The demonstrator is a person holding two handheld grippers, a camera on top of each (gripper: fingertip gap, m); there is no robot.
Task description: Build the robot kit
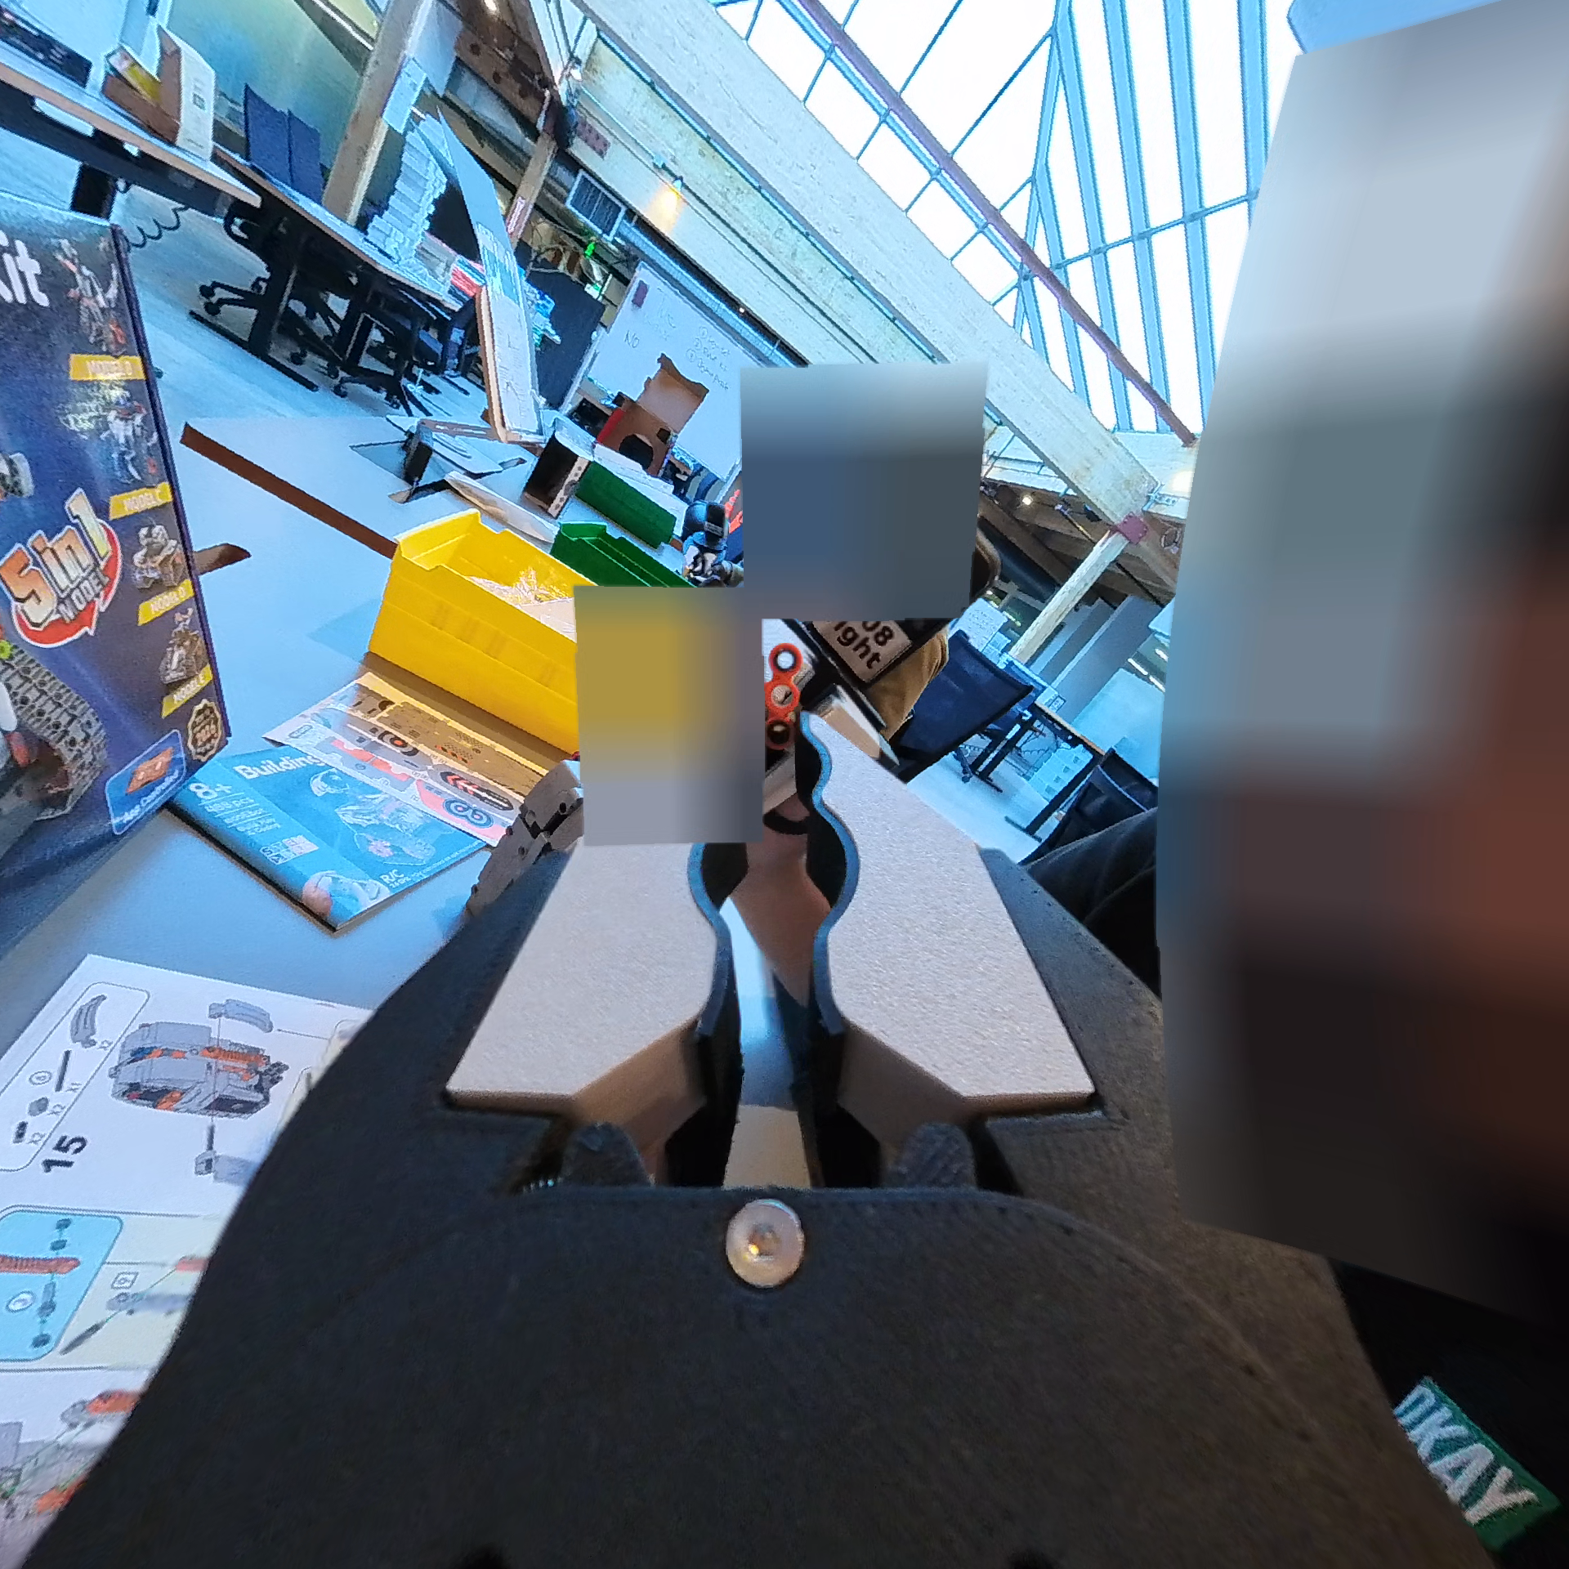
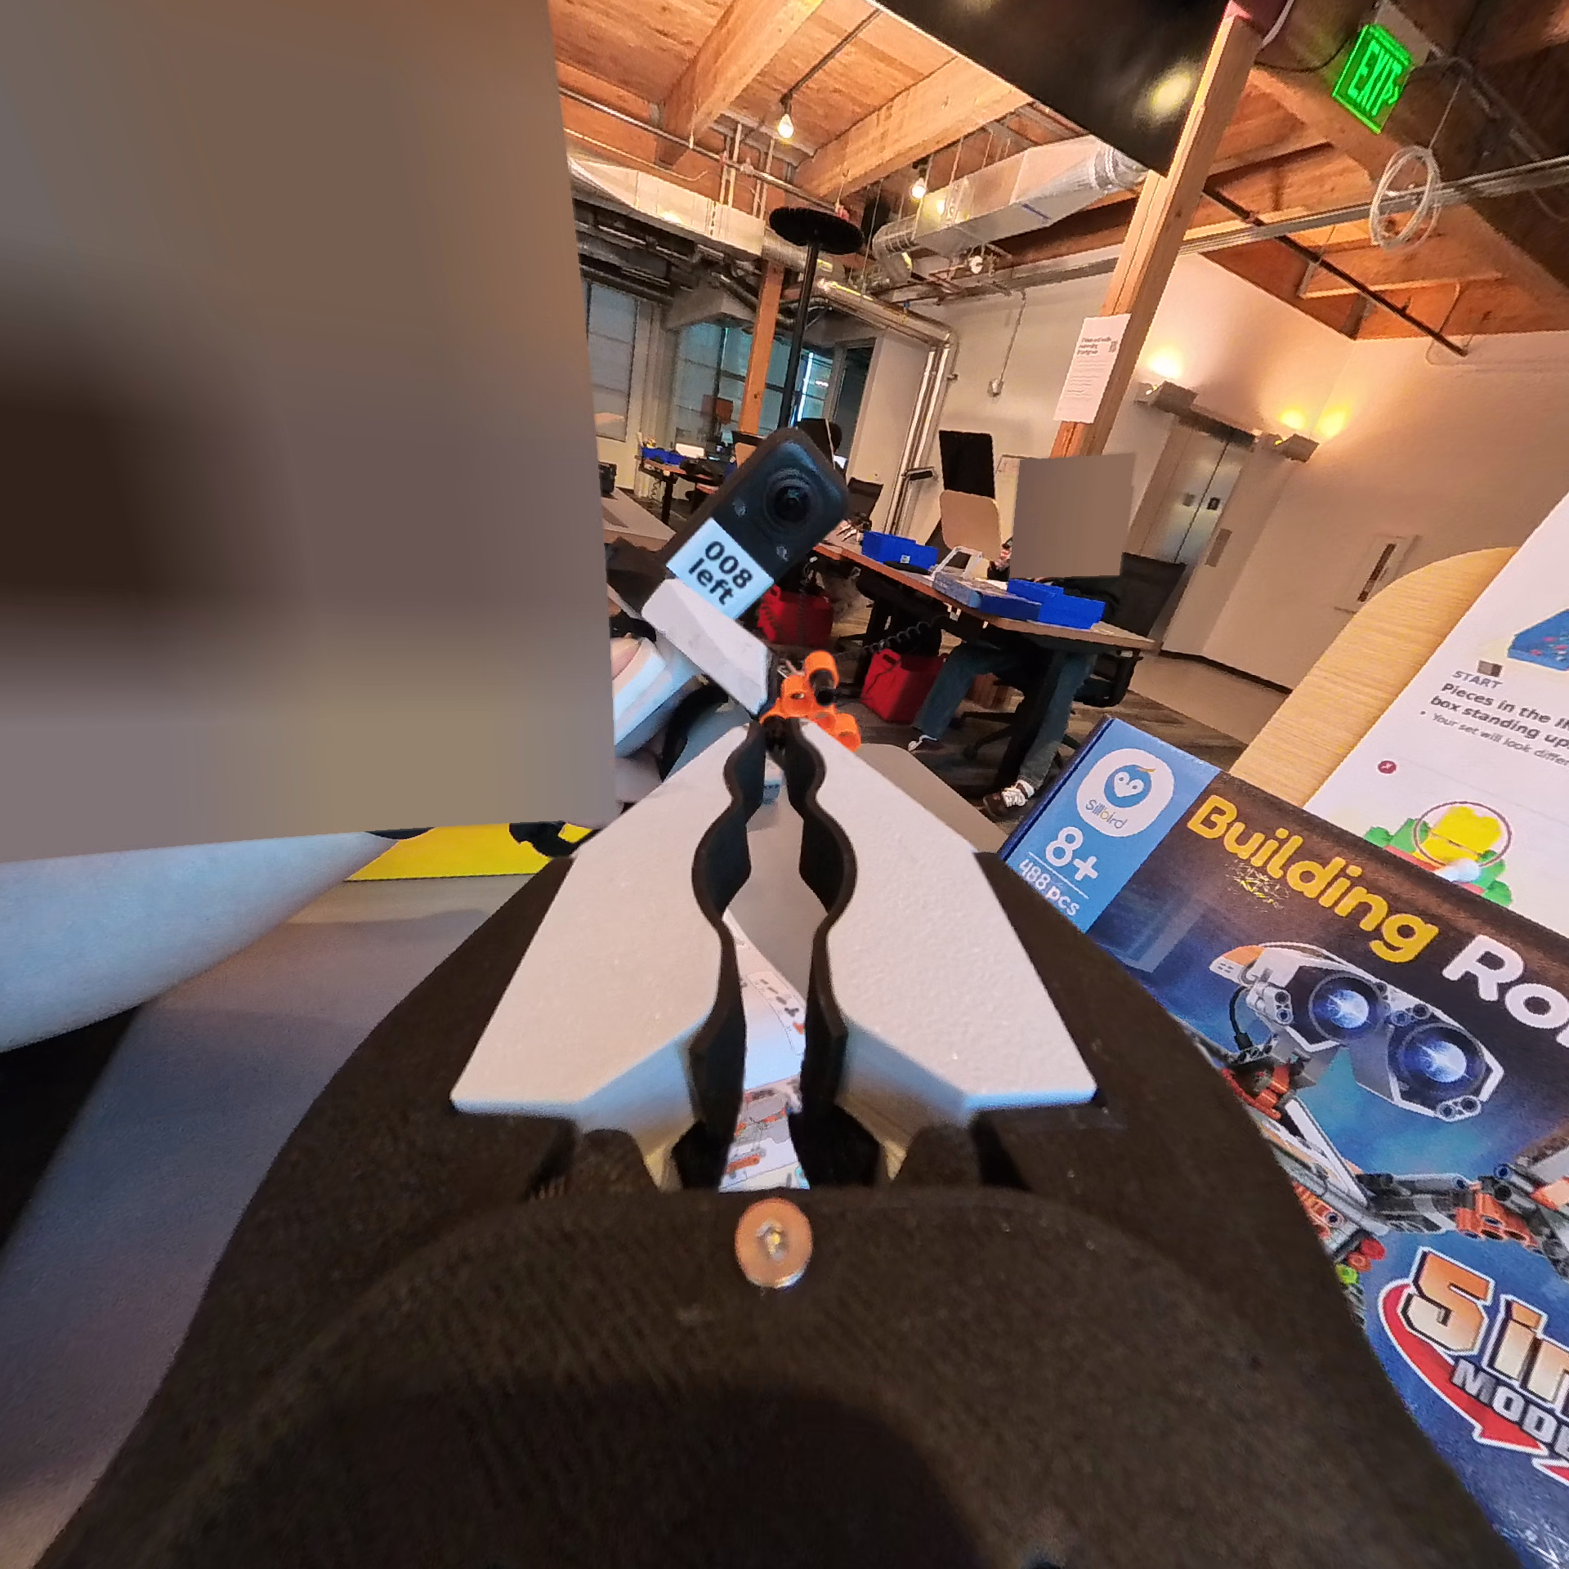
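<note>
Left wrist view: left tool is raised off the counter, jaws nearly together, tips pinching a small orange-red toy piece.
Right wrist view: right tool is also lifted, jaws narrowed to a slit, tips on the same orange piece from the opposite side, so both tools meet on it in mid-air.
Counter: pale grey; yellow bin holding clear bags, green trays behind it, open instruction sheets, a blue booklet, and the kit's blue box standing just beside.
Room: big open workshop, skylight glazing overhead, wood beams, desks with blue bins well apart.
</note>
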